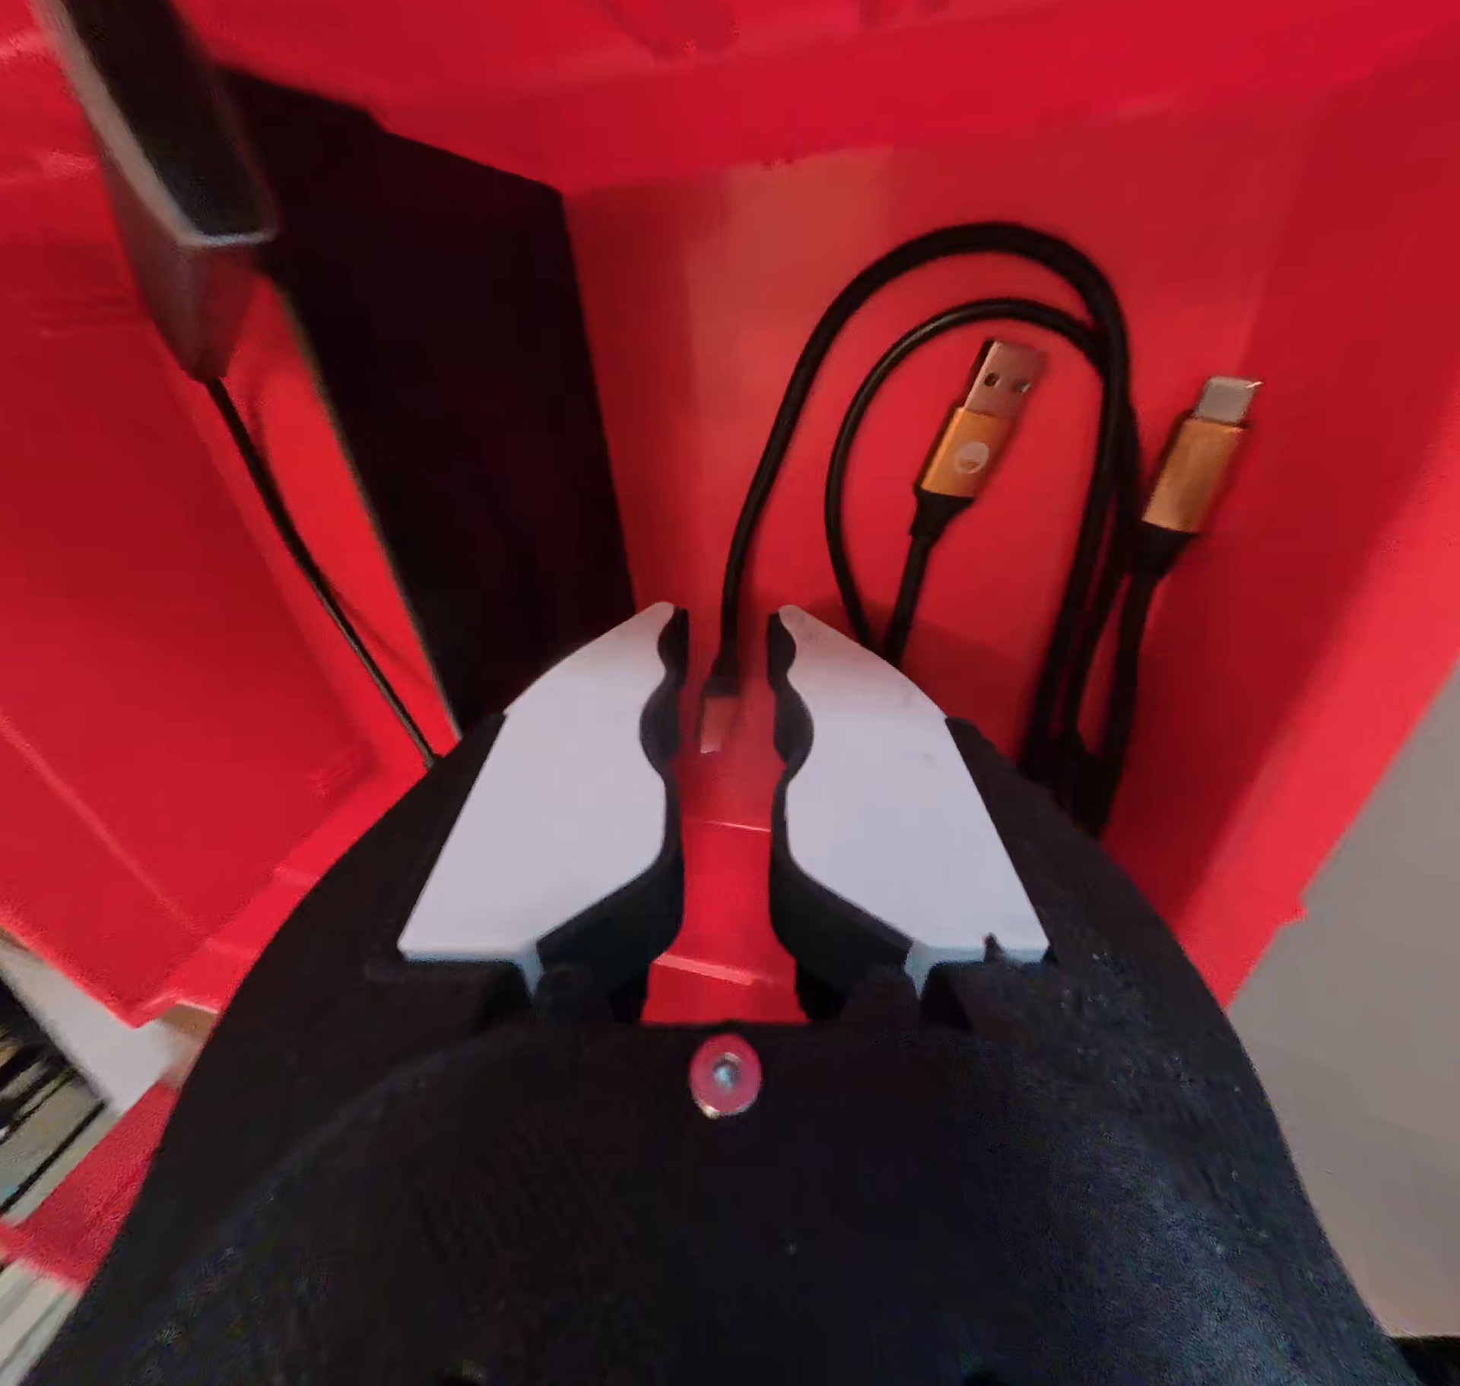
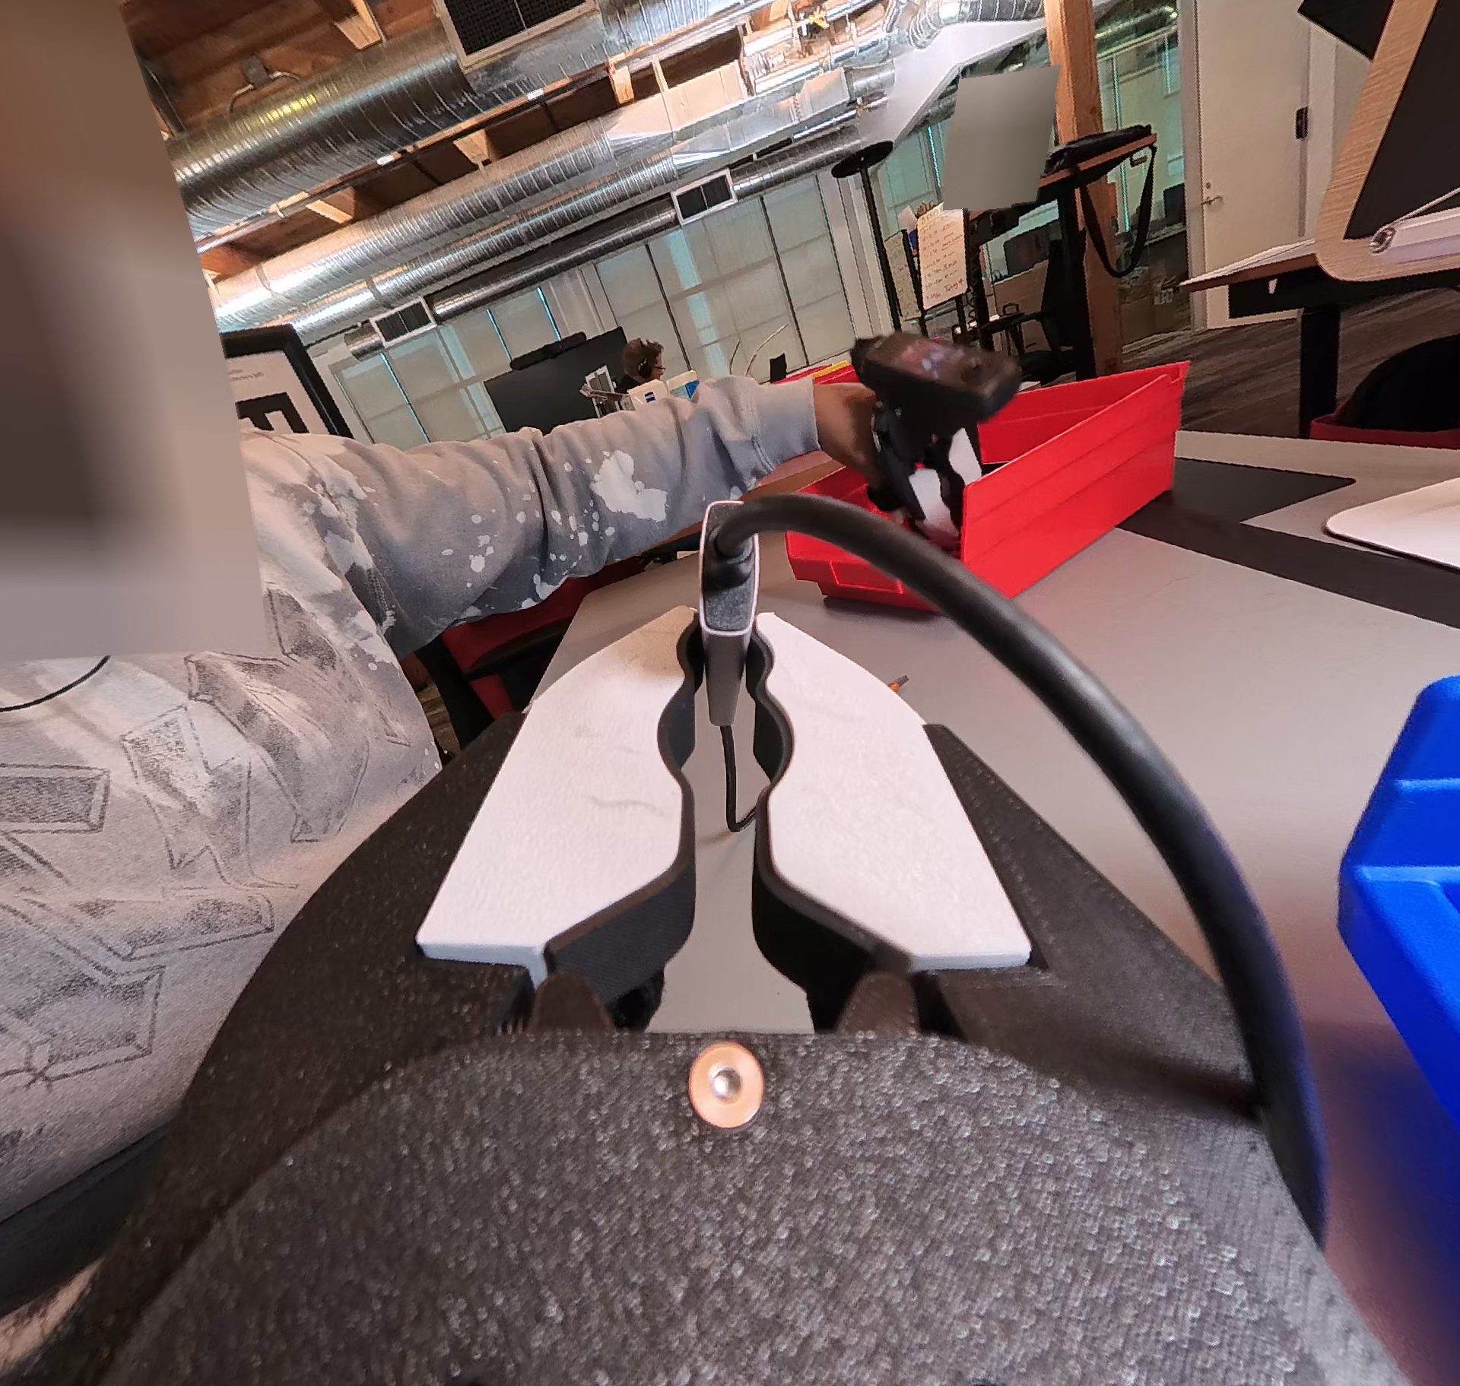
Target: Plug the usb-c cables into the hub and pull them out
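My left gripper (image 1: 725,621) is down inside a red bin (image 1: 908,187). Its fingers stand slightly apart on either side of a small metal plug (image 1: 715,720) on a black cable (image 1: 932,258), without clearly touching it. Two gold-sleeved plugs lie to the right, a wide one (image 1: 980,424) and a slim one (image 1: 1201,455). My right gripper (image 2: 727,621) is shut on a slim grey hub (image 2: 727,637), held upright above the table. A thick black cable (image 2: 1106,708) leaves the hub's top and arcs right. A thin black wire (image 2: 731,787) shows below the hub.
A blurred grey adapter (image 1: 166,132) with a thin lead and a dark block (image 1: 442,416) sit at the bin's left. In the right wrist view, a person's sleeve (image 2: 513,495) reaches to the left gripper (image 2: 924,479) in the red bin (image 2: 1066,495). A blue bin (image 2: 1406,874) stands at right.
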Tool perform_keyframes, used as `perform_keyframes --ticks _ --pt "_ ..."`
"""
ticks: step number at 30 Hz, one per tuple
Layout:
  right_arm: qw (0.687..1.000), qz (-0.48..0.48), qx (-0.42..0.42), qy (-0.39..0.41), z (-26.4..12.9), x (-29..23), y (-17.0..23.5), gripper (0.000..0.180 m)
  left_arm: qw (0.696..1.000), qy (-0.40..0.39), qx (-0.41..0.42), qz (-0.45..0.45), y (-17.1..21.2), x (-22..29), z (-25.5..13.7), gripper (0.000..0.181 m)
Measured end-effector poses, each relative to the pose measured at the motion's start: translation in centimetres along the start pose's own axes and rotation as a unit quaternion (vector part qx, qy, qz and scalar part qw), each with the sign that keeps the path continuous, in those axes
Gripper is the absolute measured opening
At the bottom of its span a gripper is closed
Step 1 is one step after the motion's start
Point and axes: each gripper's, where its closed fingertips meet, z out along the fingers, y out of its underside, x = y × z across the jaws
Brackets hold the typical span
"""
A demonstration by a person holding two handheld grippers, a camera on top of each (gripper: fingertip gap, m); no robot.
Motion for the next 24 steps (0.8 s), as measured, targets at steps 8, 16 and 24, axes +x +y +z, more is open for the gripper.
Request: perform_keyframes --ticks 8,16,24 --pt "1.0 0.0 0.003 0.001 -0.1 0.2 -0.1 0.009 0.998 0.041 -0.04 -0.012 0.8 0.6 1.6 0.011" --pt "1.0 -0.008 0.021 -0.006 -0.2 -0.5 -1.0 0.009 0.997 -0.035 0.031 -0.055 1.1 -1.8 -5.8 0.005" --pt "0.993 -0.047 0.102 -0.031 -1.1 -3.2 -4.5 0.009 0.935 -0.035 0.329 -0.128 -3.8 0.5 -22.8 0.004"
